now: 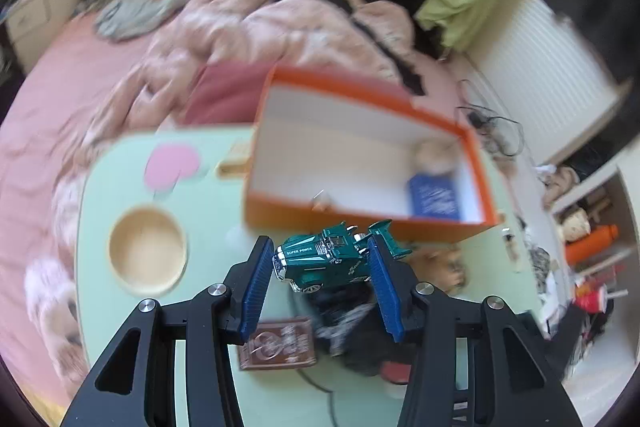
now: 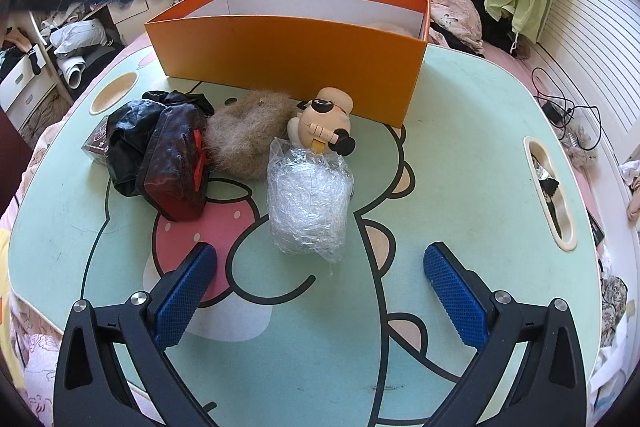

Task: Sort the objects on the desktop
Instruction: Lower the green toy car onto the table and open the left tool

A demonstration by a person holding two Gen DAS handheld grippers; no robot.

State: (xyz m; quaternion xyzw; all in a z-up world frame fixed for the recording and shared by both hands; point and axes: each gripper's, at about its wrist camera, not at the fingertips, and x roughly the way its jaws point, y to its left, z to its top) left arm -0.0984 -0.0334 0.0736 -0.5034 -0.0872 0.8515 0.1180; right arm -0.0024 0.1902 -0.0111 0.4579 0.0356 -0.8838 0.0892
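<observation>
Near us, the left tool (image 1: 322,263) pinches a green toy car (image 1: 326,261) btwn its blue pads, nose to the left, lifted off the table (image 1: 104,187). We hold it crosswise, prob. so the pads bear on the long sides and it can't roll out. Below it, blurred, lie a brown card box (image 1: 278,345) and a black bag (image 1: 352,323). Just beyond the car sits the orange box (image 1: 360,219), open top; inside, at the right end, a blue-and-cream item (image 1: 434,187) already lies there, so this looks like the sorting bin, and the car seems bound for it.

The right tool (image 2: 320,279) hangs spread wide w/ nothing btwn the pads, low over the near table, likely waiting its turn. Ahead of it: a clear plastic bundle (image 2: 310,205), then a cream figurine (image 2: 324,125) touching it, a fuzzy brown tuft (image 2: 248,135) to the left, and a dark red case (image 2: 176,167) on the black bag. All still unsorted, clustered just in front of the box's near wall.
</observation>
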